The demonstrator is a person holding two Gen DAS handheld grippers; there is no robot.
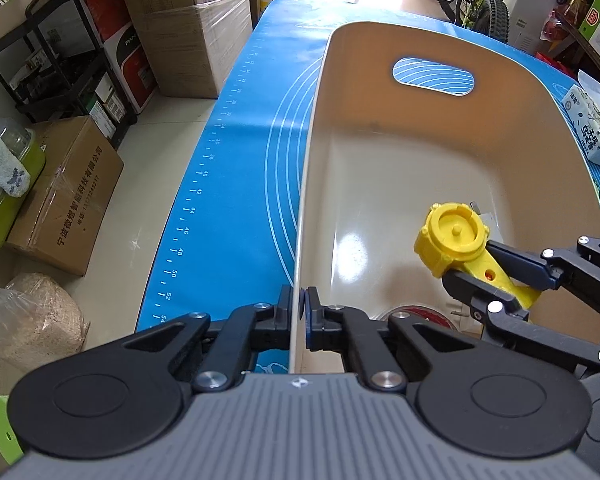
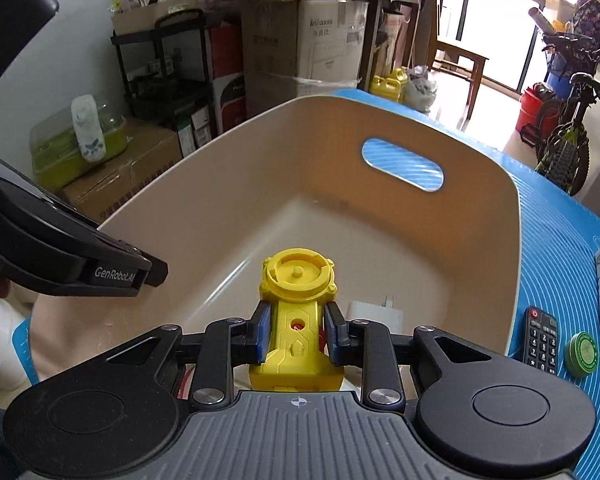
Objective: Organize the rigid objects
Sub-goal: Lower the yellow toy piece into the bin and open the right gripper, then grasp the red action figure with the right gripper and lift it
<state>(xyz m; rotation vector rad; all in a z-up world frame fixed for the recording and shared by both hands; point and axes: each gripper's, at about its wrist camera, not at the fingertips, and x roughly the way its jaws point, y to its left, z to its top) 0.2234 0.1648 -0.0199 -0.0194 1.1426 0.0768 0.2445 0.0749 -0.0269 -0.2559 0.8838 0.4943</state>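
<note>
Left wrist view: the left gripper (image 1: 299, 307) is clamped on the left wall of the beige bin (image 1: 380, 152), which stands on the blue mat (image 1: 236, 152). Right wrist view: the right gripper (image 2: 296, 334) grips the yellow toy (image 2: 296, 312) by its handle, over the bin's near end; a remote (image 2: 542, 340) and green tin (image 2: 583, 354) lie beside the bin's right wall.
</note>
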